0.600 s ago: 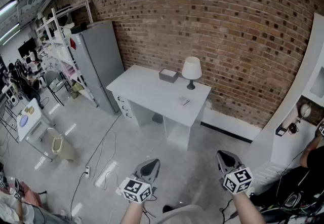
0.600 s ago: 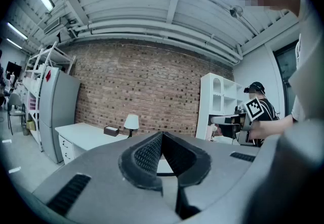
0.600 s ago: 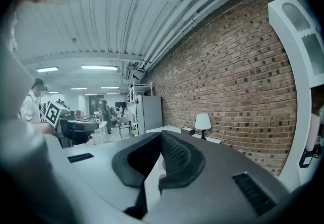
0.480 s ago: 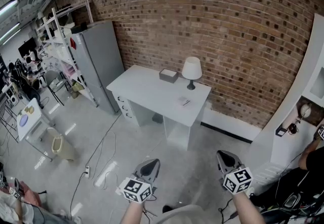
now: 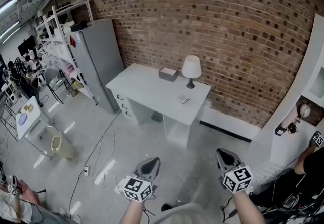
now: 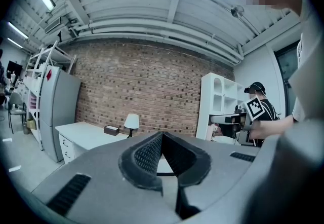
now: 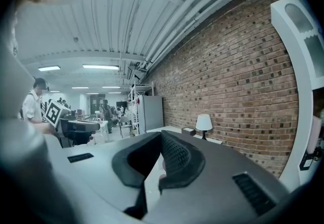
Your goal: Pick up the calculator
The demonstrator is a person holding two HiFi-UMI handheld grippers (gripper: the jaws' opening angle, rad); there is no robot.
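Note:
A white desk (image 5: 147, 88) stands against the brick wall, well ahead of me across the floor. On its right part lies a small flat thing (image 5: 184, 100), too small to tell for sure that it is the calculator. A white lamp (image 5: 191, 69) and a grey box (image 5: 168, 74) sit at the desk's back edge. My left gripper (image 5: 150, 165) and right gripper (image 5: 226, 156) are held low in front of me, far from the desk. Both have their jaws together with nothing between them. The desk (image 6: 83, 134) and the lamp (image 7: 204, 122) show small beyond the jaws.
A tall grey cabinet (image 5: 98, 61) and metal shelving (image 5: 55, 28) stand left of the desk. A cable and power strip (image 5: 101, 170) lie on the floor, with a pale bin (image 5: 59, 147) further left. A white shelf unit (image 5: 301, 111) and another person (image 5: 304, 167) are at right.
The head view has shifted a little. The person at the right edge has lowered a hand with a marker cube. Both my grippers keep their places and stay shut.

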